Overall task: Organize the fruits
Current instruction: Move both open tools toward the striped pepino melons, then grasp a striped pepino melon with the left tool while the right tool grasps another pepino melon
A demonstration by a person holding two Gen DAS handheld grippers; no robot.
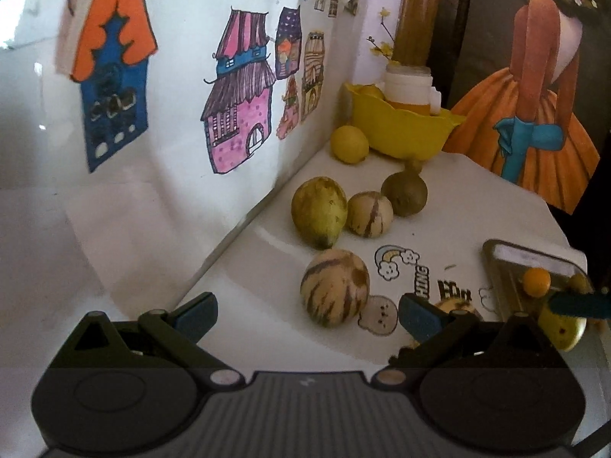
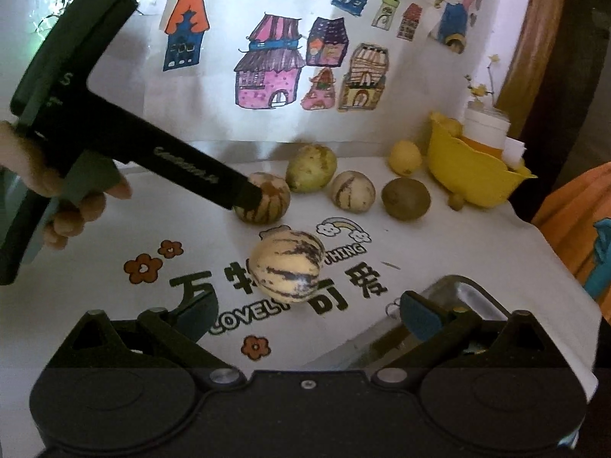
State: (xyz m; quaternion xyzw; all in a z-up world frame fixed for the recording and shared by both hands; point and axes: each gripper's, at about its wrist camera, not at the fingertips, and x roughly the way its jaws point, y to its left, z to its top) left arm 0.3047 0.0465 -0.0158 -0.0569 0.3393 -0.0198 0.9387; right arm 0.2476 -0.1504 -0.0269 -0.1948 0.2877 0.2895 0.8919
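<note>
My left gripper is open, with a striped pepino melon just ahead between its fingers, not gripped. Behind it lie a green mango, a smaller striped melon, a kiwi and a lemon. My right gripper is open and empty, just short of another striped melon. In the right wrist view the left gripper's body reaches to the first striped melon. The mango, small melon, kiwi and lemon sit in a row.
A yellow bowl with a white jar stands at the back right; it also shows in the right wrist view. A metal tray holding small fruits sits at the right; its edge shows in the right wrist view. A wall with house drawings runs along the left.
</note>
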